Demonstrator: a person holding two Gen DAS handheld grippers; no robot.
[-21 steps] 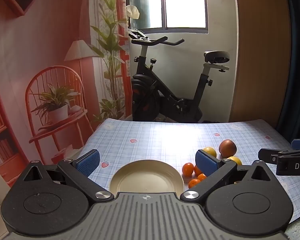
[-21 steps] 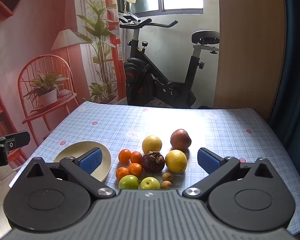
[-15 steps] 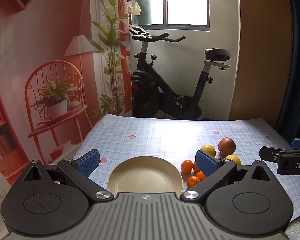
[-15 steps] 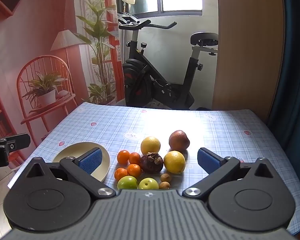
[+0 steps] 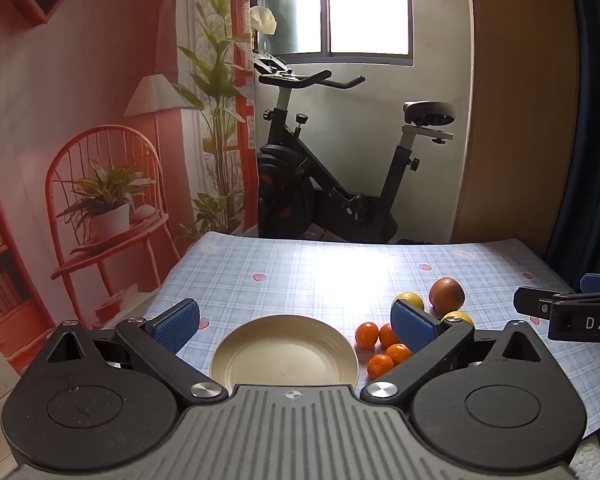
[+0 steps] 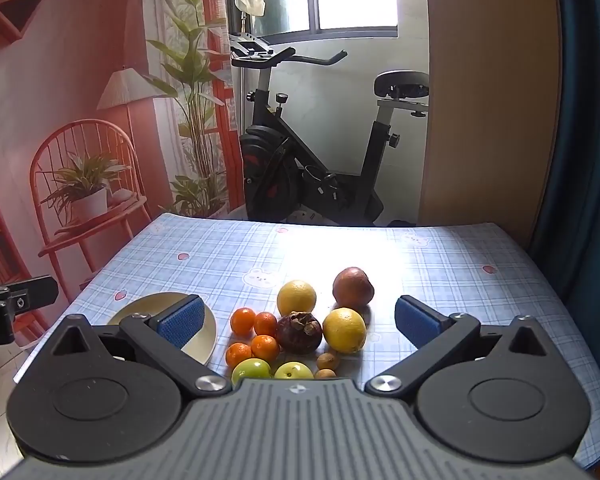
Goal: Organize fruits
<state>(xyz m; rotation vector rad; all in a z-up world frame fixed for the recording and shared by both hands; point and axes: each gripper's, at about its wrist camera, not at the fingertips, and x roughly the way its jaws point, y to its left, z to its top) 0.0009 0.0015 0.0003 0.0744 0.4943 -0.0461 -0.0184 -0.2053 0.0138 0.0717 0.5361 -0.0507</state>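
**Fruit sorting: haven't even started lol**

So here's my checked table (image 6: 440,256), everything still loose on it. Biggest thing is the cream plate (image 5: 284,356), totally bare, sitting at 6 o'clock right under my left gripper (image 5: 296,322). The whole fruit pile is on the cloth at its 3 o'clock: red apple (image 6: 353,286), two yellow citrus (image 6: 344,330), a dark mangosteen (image 6: 299,332), two green apples (image 6: 294,370), four little oranges (image 6: 243,320), and some tiny brown ones (image 6: 326,360). My right gripper (image 6: 296,322) hovers over the pile. Both sets of jaws are spread wide, nothing in either. So basically zero done, every piece left to move.
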